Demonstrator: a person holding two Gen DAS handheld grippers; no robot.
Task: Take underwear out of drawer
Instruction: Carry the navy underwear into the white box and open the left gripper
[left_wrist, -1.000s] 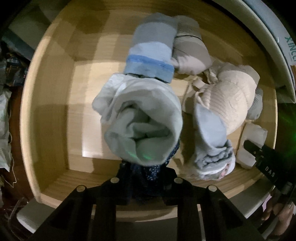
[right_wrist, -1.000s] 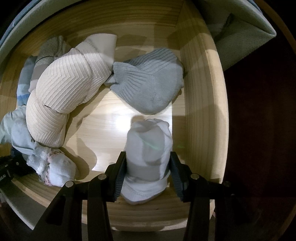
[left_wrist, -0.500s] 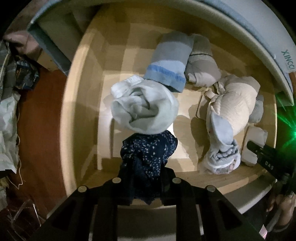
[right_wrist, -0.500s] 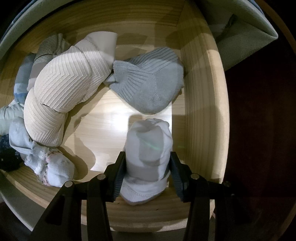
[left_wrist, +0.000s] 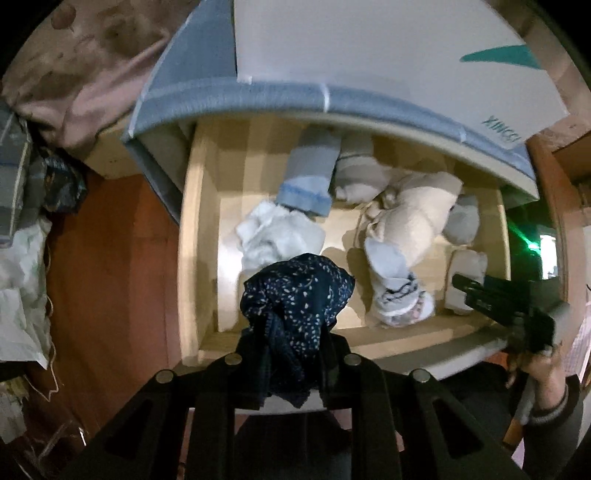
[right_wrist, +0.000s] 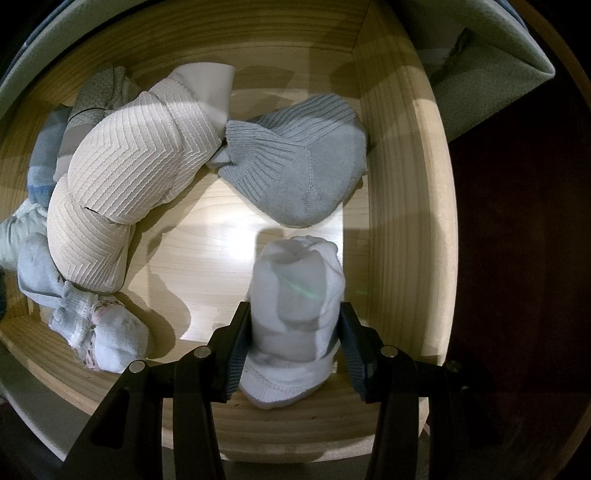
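We lift the left gripper (left_wrist: 291, 350), pinching the navy underwear (left_wrist: 295, 295), straight above the drawer (left_wrist: 192, 236); the right gripper (right_wrist: 293, 347) hugs a white sock (right_wrist: 295, 295) inside.

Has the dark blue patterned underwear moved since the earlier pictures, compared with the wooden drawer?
Yes. The dark blue underwear, pinched in the left gripper, has gone up and away from the drawer, which looks smaller now; the pale bundle stayed behind.

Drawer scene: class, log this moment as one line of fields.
left gripper: shut on navy dotted underwear, above drawer | right gripper: shut on white sock roll, inside drawer
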